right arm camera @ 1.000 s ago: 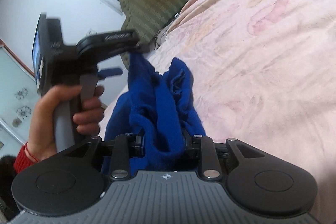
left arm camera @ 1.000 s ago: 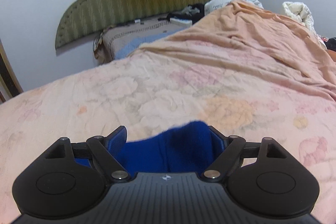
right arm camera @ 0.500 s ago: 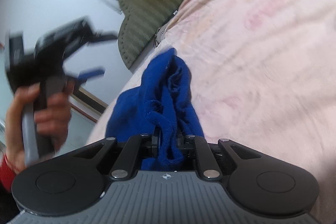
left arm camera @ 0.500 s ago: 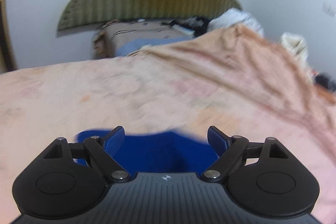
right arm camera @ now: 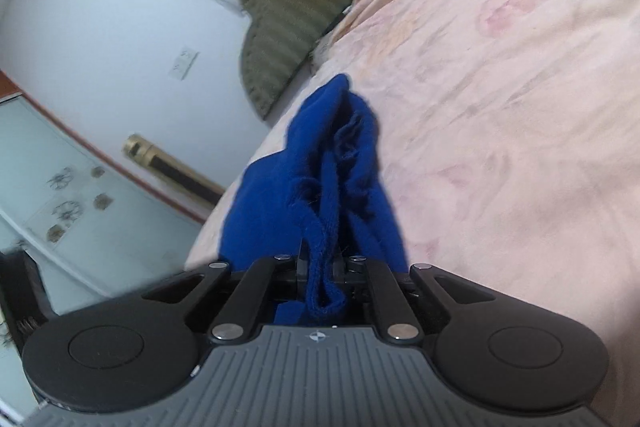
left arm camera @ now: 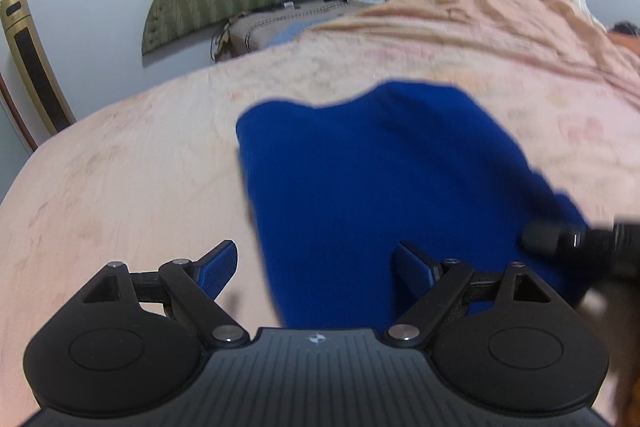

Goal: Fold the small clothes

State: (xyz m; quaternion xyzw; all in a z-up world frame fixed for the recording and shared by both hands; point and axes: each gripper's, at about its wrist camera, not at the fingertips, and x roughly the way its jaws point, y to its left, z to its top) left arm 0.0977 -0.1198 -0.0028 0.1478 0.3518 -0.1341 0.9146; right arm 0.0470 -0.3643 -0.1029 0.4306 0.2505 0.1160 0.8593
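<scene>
my right claw [right arm camera: 320, 267] is closing, pinching a bunched blue knitted garment [right arm camera: 320, 179] on the pink floral bedsheet [right arm camera: 520, 107], while only my left view is showing my left claw [left arm camera: 316, 267] gaping wide over it.

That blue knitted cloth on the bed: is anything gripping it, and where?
The right gripper is closing on a bunched edge of the blue knitted garment. The left gripper is open, holding nothing.
</scene>
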